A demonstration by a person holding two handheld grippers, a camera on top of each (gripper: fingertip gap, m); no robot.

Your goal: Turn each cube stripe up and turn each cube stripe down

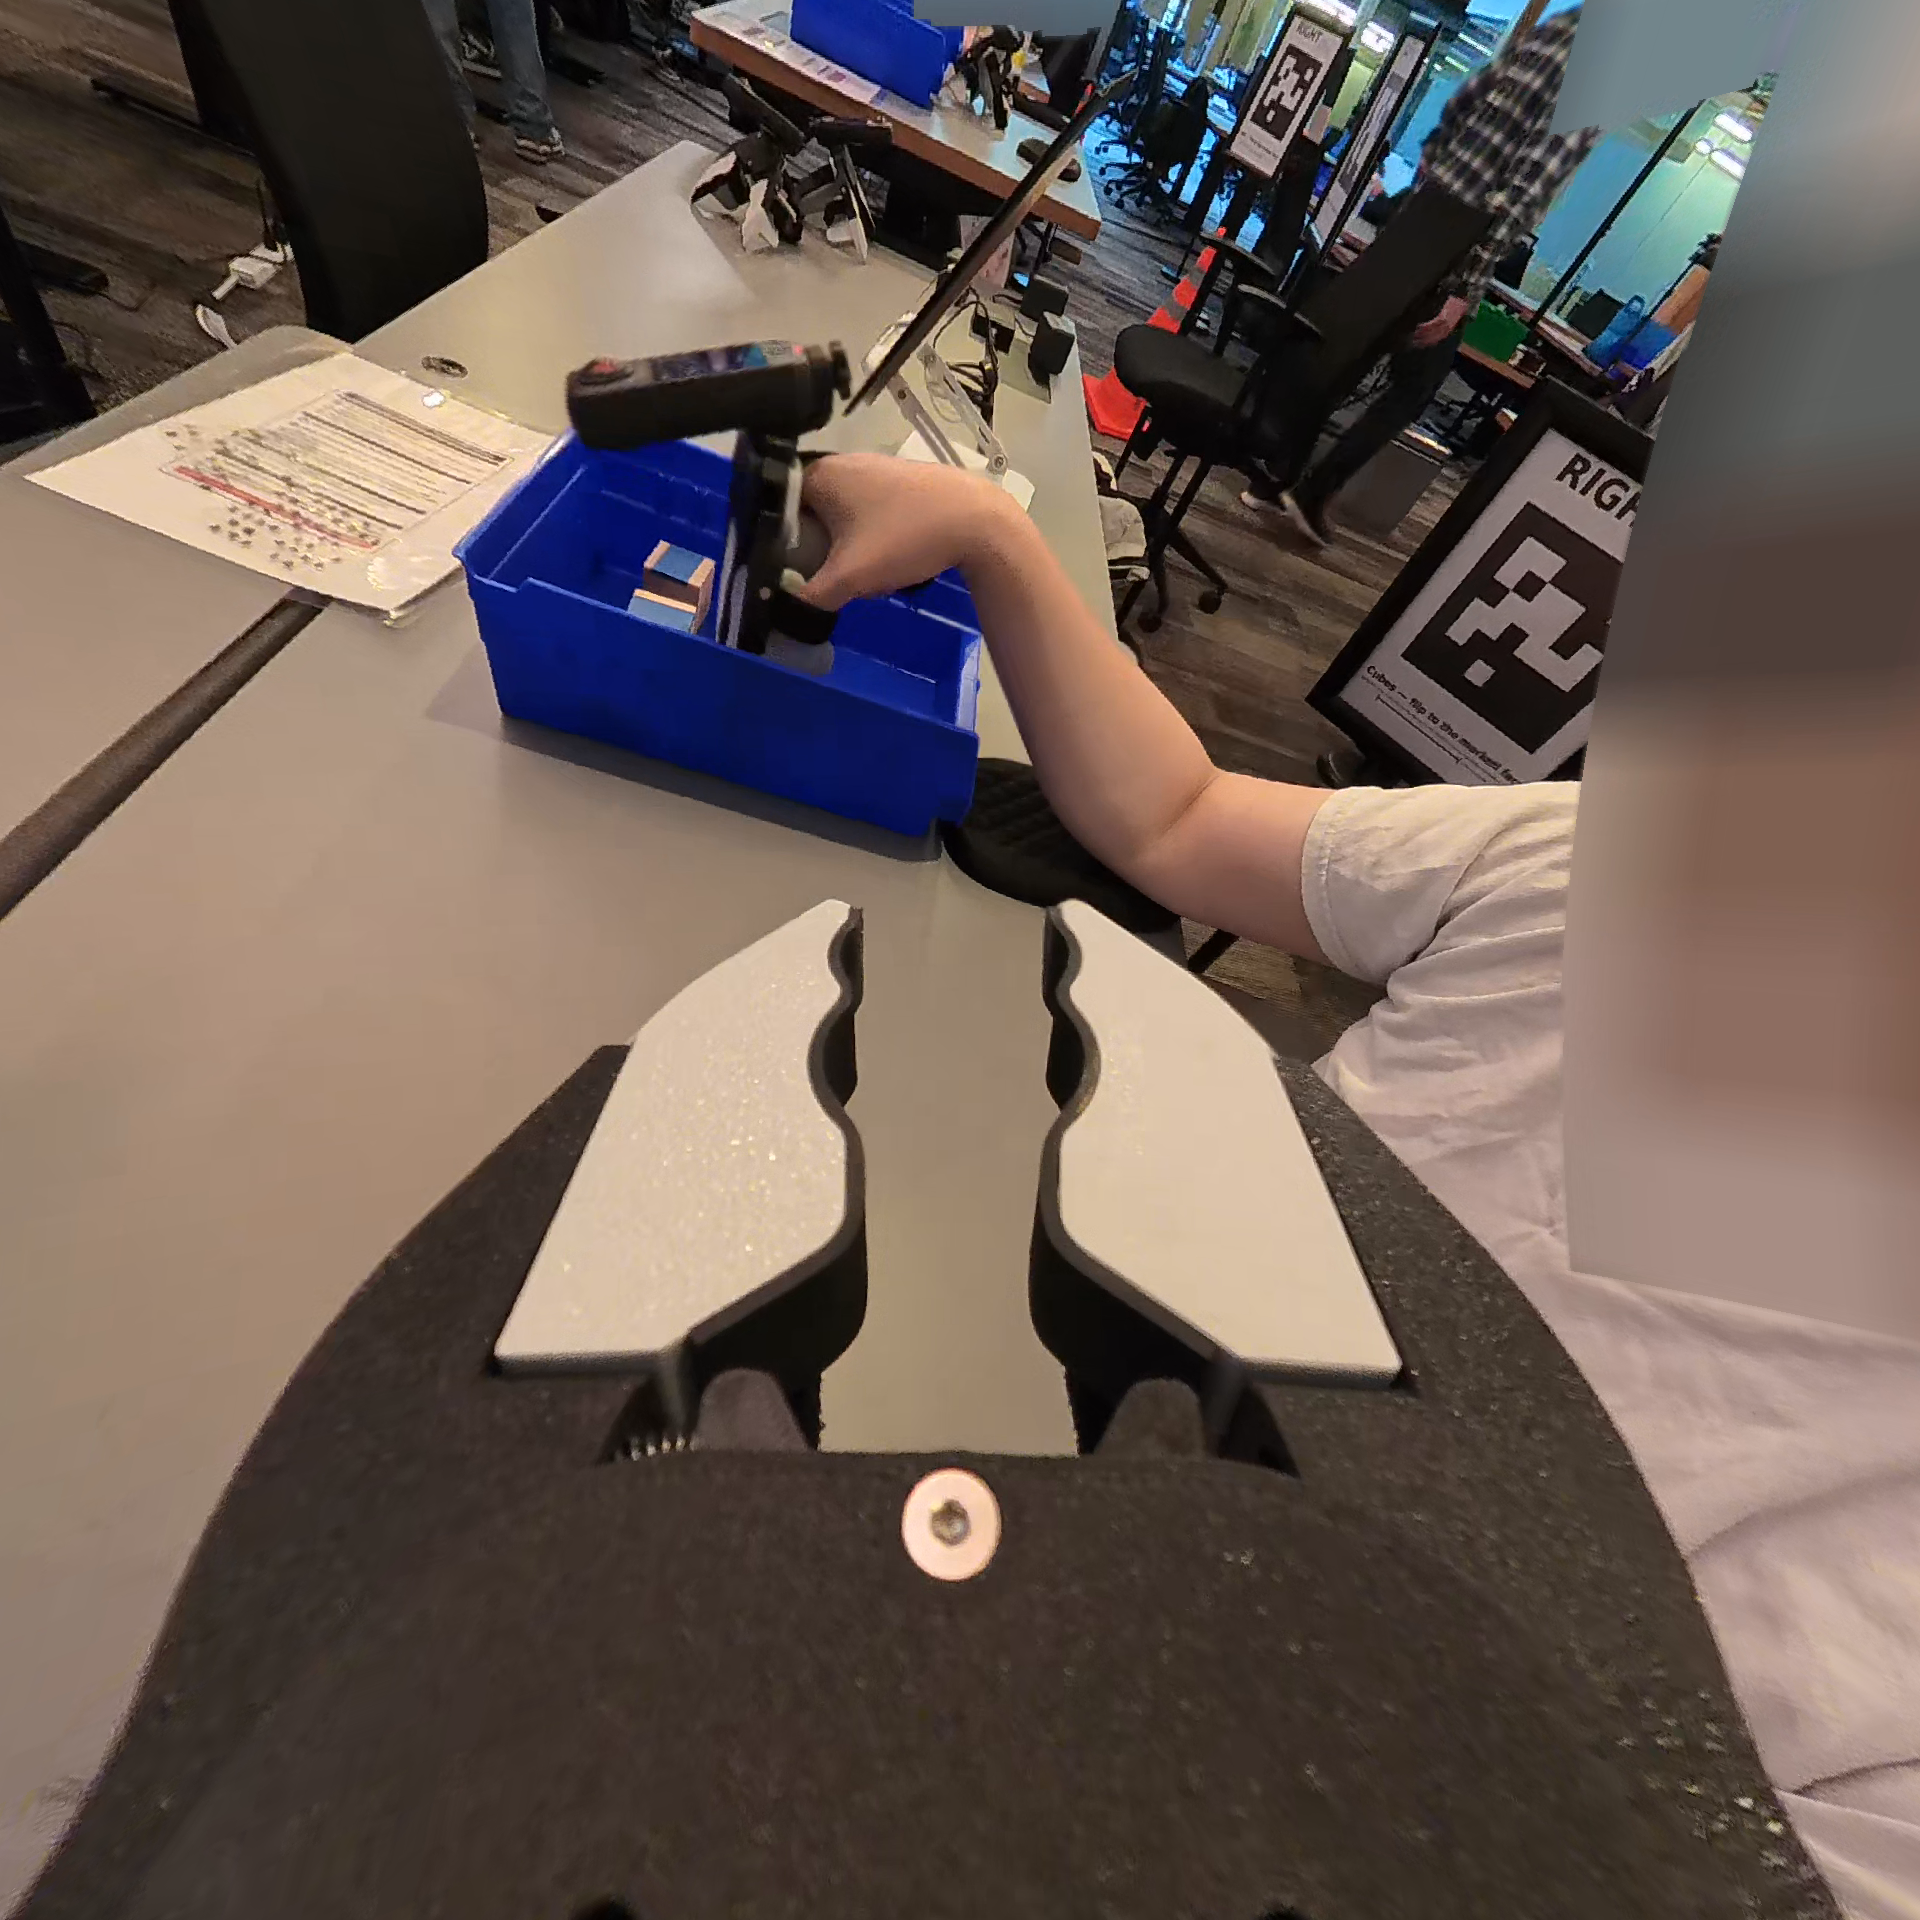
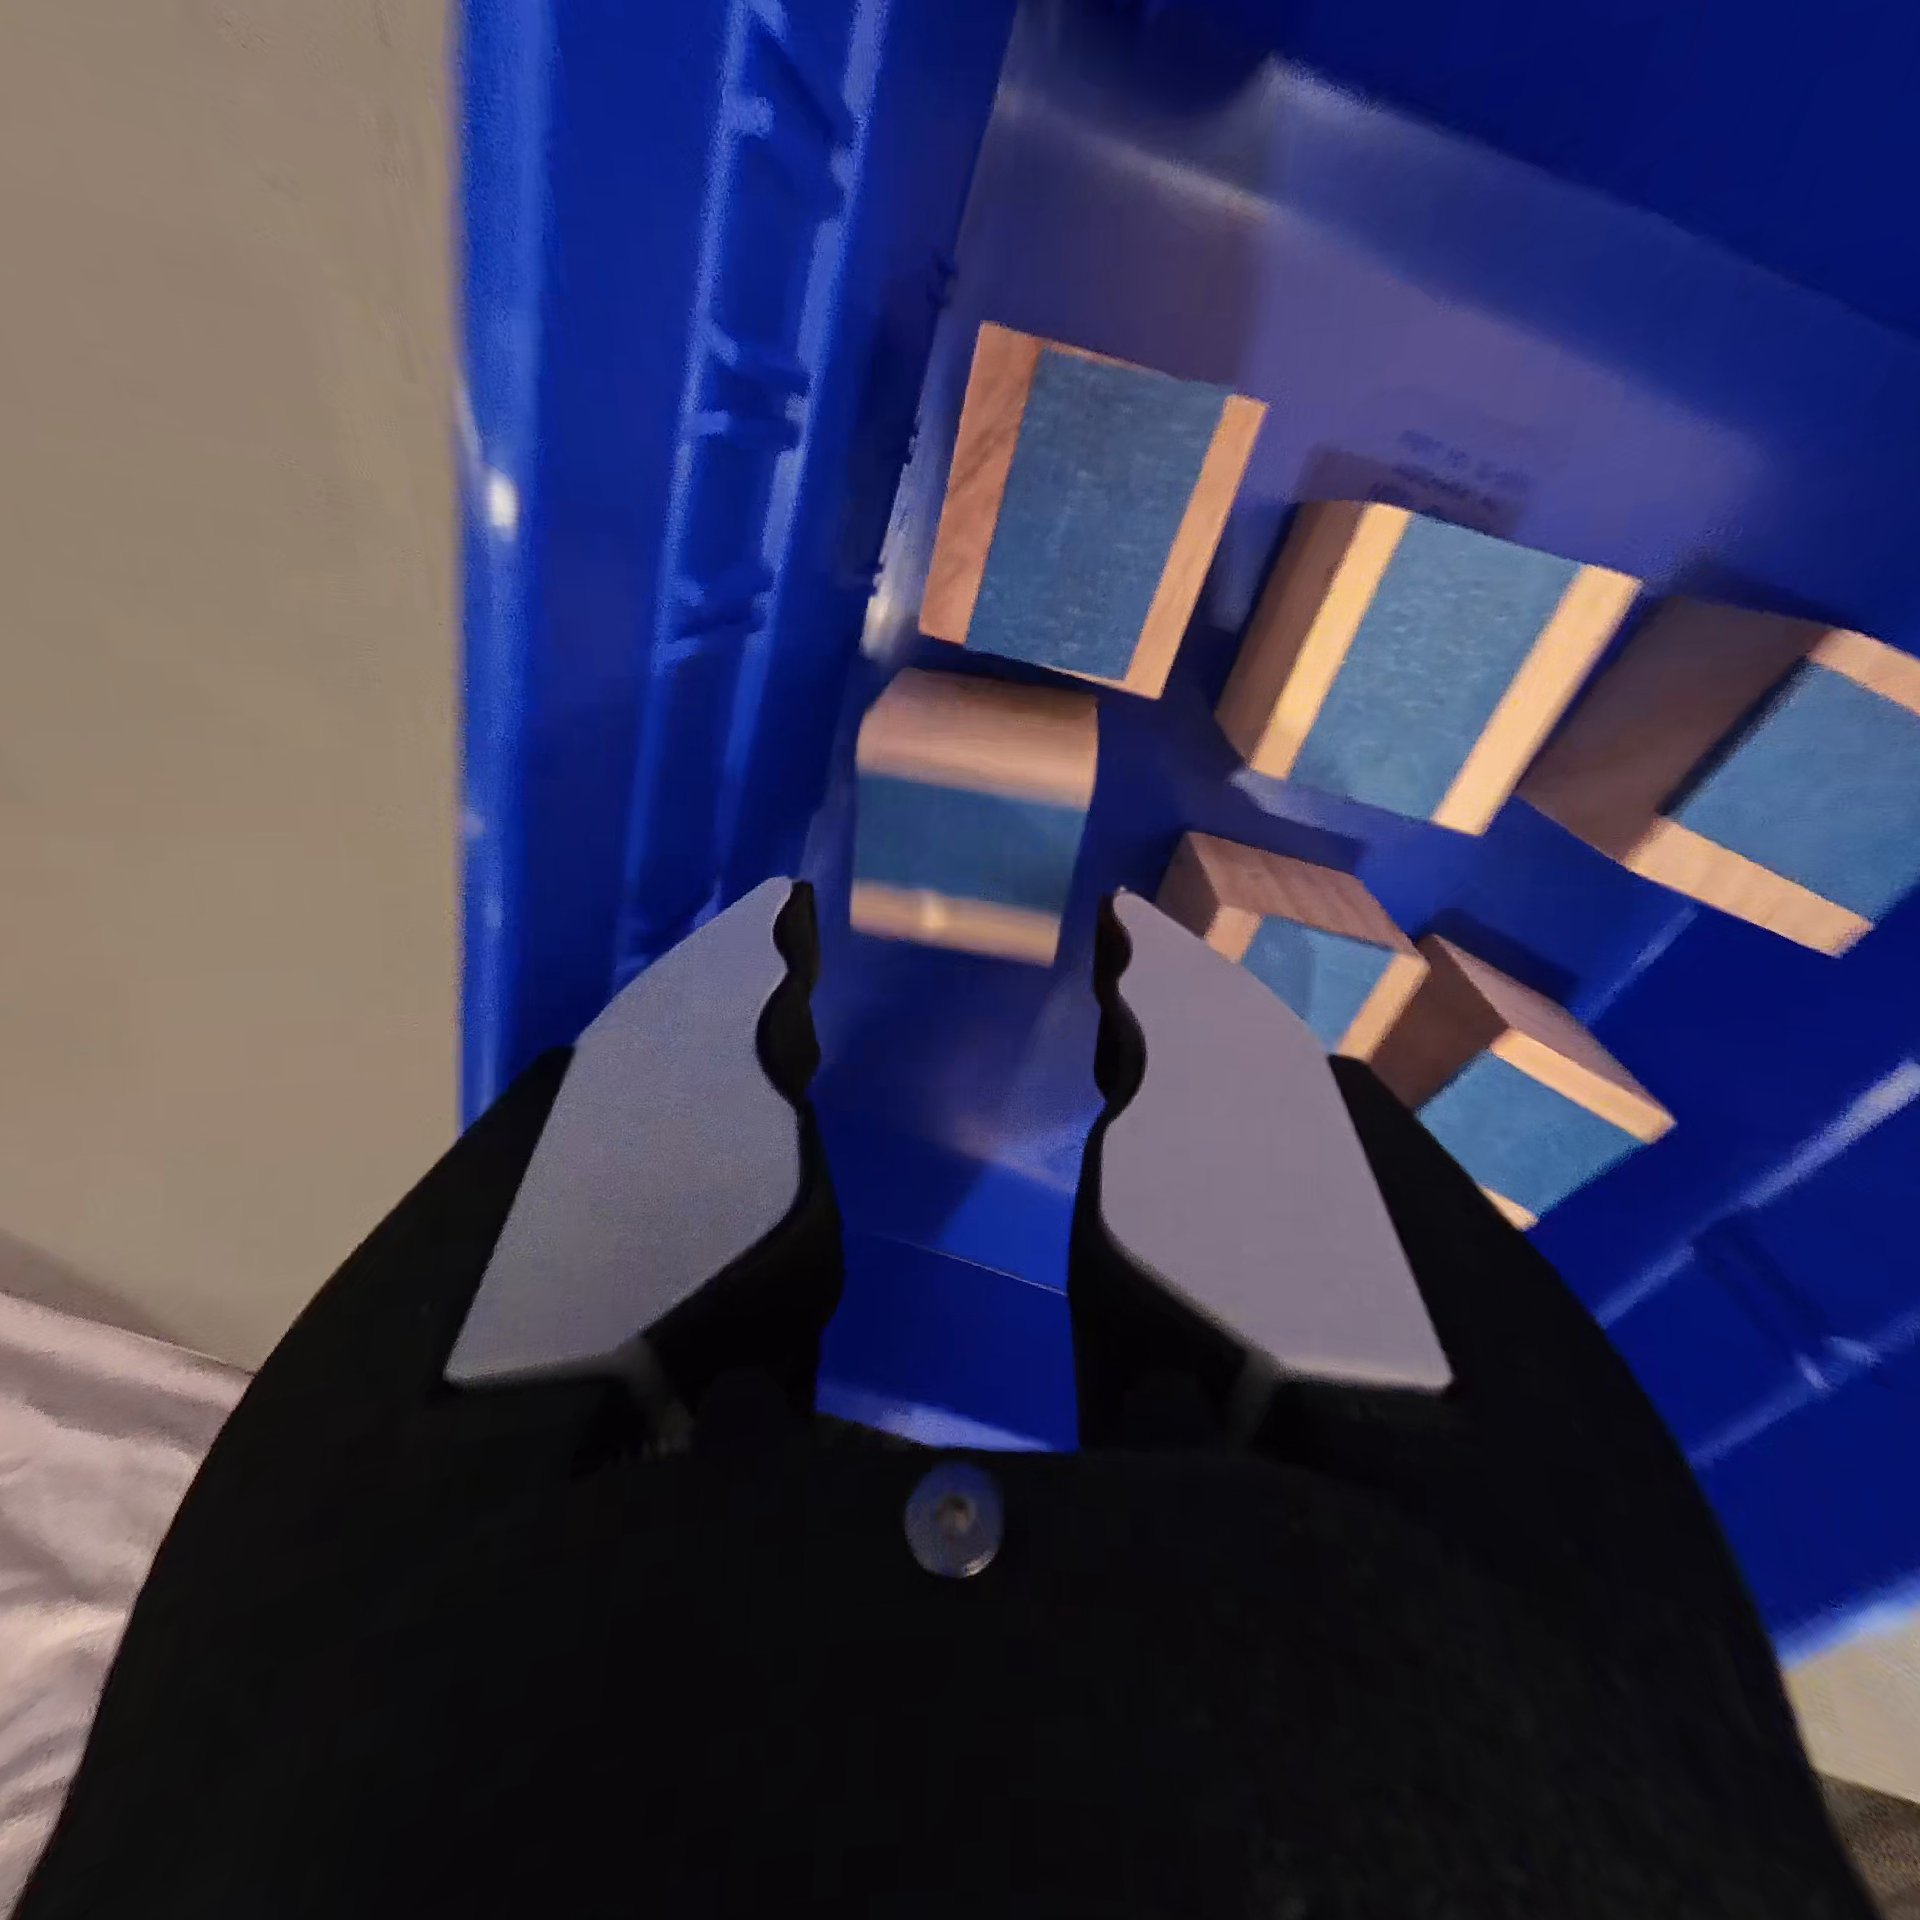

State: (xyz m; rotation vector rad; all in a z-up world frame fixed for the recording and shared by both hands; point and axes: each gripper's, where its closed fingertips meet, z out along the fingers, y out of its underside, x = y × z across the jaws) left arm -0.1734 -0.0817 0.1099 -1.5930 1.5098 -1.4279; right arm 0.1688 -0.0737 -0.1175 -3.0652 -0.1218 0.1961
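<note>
**Our right gripper is down in the blue bin with the cubes**

We hold our left gripper [image 1: 951, 925] over the gray table [image 1: 312, 987]. Its two fingers are apart, with only bare table showing in the gap. It holds nothing. It is well apart from the blue bin [image 1: 727, 717].

Our right hand [image 1: 862, 540] holds the right gripper [image 2: 951, 904] and points it down into the bin. Its fingers are apart too, and nothing is between them. We see only the blue floor of the bin in the gap.

Six wooden cubes sit in the bin [image 2: 644, 520]. Each has a blue stripe. One cube [image 2: 971, 821] is just past the tips of our right gripper, near the bin wall, and its stripe faces us. Another cube [image 2: 1091, 509] lies farther along the wall with its stripe showing. A third cube [image 2: 1429, 665] is beside it. A fourth cube [image 2: 1766, 769] is out at the right edge. Two more cubes [image 2: 1299, 935] [image 2: 1507, 1081] sit close together by the right finger. The picture is a bit blurry here.

A sheet of paper [image 1: 291, 478] in a clear sleeve lies on the table beside the bin.
</note>
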